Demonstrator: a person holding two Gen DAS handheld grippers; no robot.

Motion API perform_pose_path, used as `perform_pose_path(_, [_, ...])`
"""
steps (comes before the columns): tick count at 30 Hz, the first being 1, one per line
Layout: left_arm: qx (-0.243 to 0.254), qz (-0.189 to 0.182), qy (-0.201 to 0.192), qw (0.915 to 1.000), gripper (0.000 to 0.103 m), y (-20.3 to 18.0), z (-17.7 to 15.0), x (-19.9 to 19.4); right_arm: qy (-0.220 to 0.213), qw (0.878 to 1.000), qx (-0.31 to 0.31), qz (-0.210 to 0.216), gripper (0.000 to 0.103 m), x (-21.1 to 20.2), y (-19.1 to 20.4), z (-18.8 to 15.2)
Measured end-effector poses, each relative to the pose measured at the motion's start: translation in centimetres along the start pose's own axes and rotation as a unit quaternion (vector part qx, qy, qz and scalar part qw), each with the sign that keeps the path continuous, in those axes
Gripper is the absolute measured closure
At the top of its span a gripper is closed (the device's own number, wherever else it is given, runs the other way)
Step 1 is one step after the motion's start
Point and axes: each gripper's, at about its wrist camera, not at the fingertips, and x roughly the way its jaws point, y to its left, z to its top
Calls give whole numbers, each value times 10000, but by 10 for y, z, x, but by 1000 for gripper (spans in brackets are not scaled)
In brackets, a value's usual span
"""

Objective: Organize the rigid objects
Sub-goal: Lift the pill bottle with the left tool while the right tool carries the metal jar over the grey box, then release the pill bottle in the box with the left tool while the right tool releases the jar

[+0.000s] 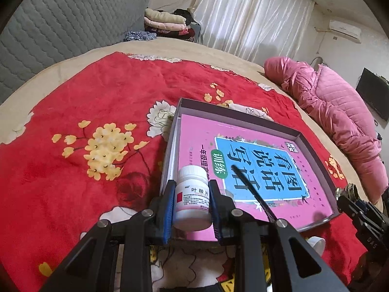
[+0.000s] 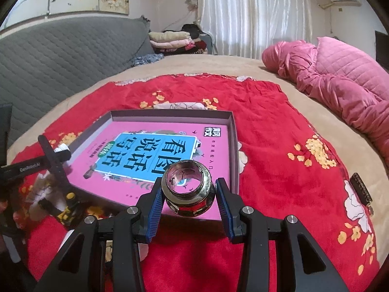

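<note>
My left gripper (image 1: 192, 187) is shut on a white pill bottle (image 1: 193, 202) with a pink label, held upright just above the near left corner of a shallow grey box (image 1: 243, 114). A pink book (image 1: 257, 155) with a blue title panel lies flat in that box, and a slim dark stick (image 1: 252, 192) rests on it. In the right wrist view my right gripper (image 2: 189, 185) is shut on a shiny metal ring fitting (image 2: 188, 189), over the near edge of the same box (image 2: 170, 114) and book (image 2: 145, 155). The left gripper and its bottle (image 2: 62, 152) show at the box's left side.
The box sits on a red flowered blanket (image 2: 267, 126) spread over a beige bed. A pink quilted jacket (image 2: 340, 77) lies at the right, folded clothes (image 2: 170, 40) at the back, a grey padded headboard (image 2: 60, 56) at the left. A yellow-black object (image 2: 69, 209) and a black tag (image 2: 362, 189) lie on the blanket.
</note>
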Motion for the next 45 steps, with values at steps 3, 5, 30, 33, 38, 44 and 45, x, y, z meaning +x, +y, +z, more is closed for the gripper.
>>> perform_pose_path(3, [78,3,-13,10000,76,-3,1,3,50,10000,-32,8,60,6,0,1])
perform_pose_path(5, [100,-59,23,9999,76,-4,1,5,84,9999,-64,-14,60,9,2,2])
perform_pose_path(30, [128,21,272,9995,76,-11,6,18,779,9960,-372,-226,60,40,8,5])
perform_pose_path(33, [133,180,353,9991,76,-14,8,21,833,9961,-198,-225,60,40,1,5])
perform_pose_path(38, [254,414,500,9976,76,-20,9,25,890,9958,-111,-172,60,40,-4,7])
perform_pose_path(44, [219,603,874,9941,76,-19,14,30,917,9957,-57,-128,60,40,-5,7])
perform_pose_path(45, [226,615,900,9938,76,-19,14,30,924,9957,-42,-112,60,40,-5,7])
